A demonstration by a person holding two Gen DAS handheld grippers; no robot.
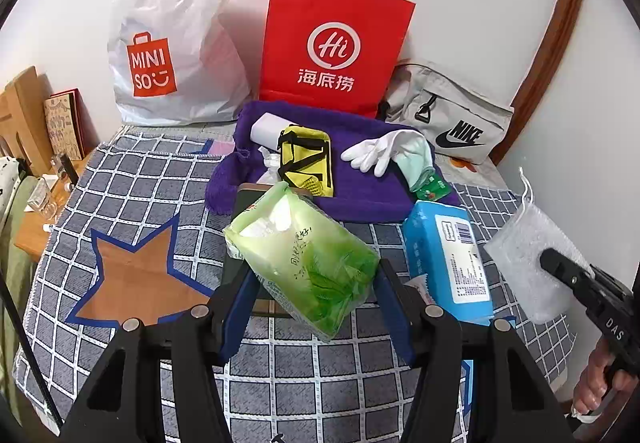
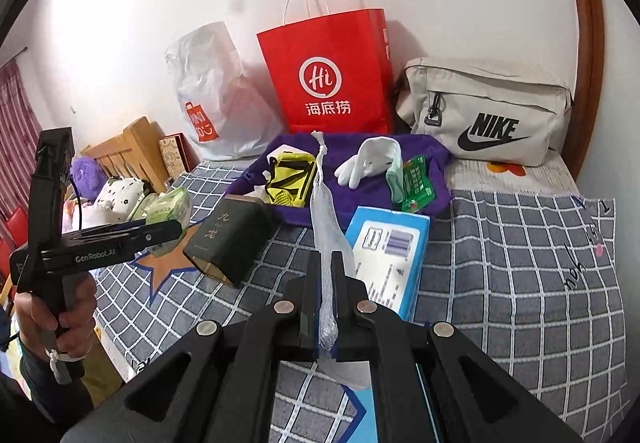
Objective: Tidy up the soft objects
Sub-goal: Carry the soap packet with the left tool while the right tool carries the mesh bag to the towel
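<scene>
Currently: both grippers loaded.
Left gripper (image 1: 312,275) clamps green pack (image 1: 304,255); right gripper (image 2: 326,283) pinches mesh pouch (image 2: 326,219) (blue pack (image 2: 386,255) at 2 o'clock).

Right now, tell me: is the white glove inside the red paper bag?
No, the white glove lies on the purple towel, in front of the red paper bag.

wrist cams, facing wall, share red bag (image 1: 336,43)
</scene>
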